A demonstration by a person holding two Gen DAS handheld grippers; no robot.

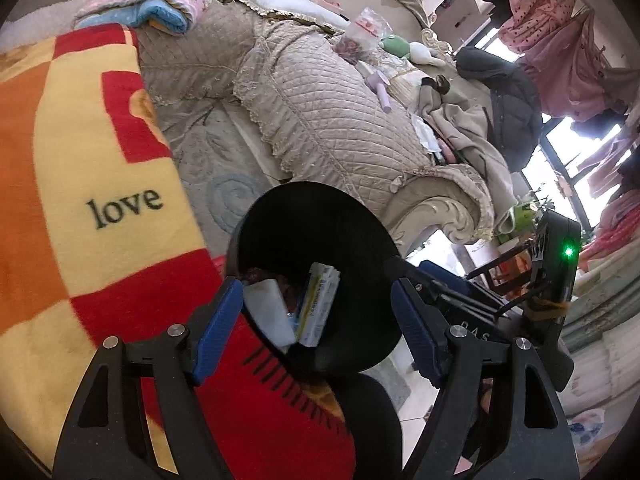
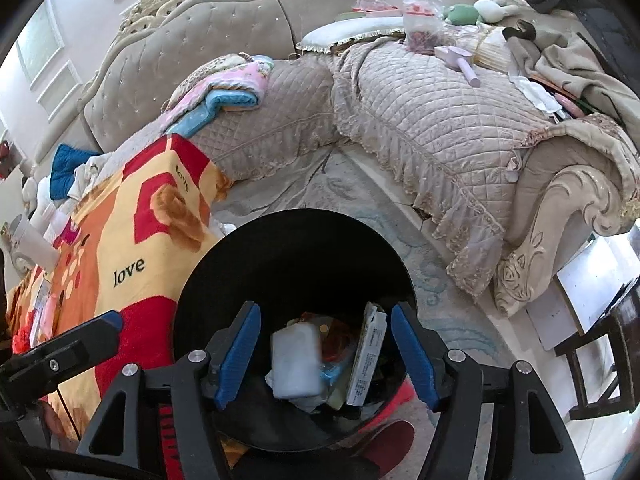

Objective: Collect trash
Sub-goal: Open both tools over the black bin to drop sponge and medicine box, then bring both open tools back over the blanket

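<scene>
The sofa [image 2: 420, 120] runs across the back of my view, its quilted cover strewn with odds and ends, and a bright blanket [image 2: 132, 240] printed with "love" drapes down at my left. Between them, on the pale carpet [image 2: 320, 188], stands the black bin [image 2: 296, 240], directly below and ahead of both my tools, its round mouth facing up toward me.

My right tool [image 2: 326, 354] hangs right over that mouth, blue pads apart with nothing pinched between them; the trash simply shows through the gap. My left tool [image 1: 316, 328] is spread wider, likewise empty, straddling the near rim of the bin from its own side. In the left view the right tool's body sits just beside the bin at the right.

Inside the bin lie a white crumpled wad [image 2: 296, 360] and a flat carton [image 2: 366, 360]. The carton stands on end against the right wall, long axis running up toward the rim and slightly tilted.

I judge both drops done, so the next piece lies away from here: the clear bag [image 2: 420, 20] of reddish bits on the sofa looks a likely candidate, up and to the right, nearer my right tool.
</scene>
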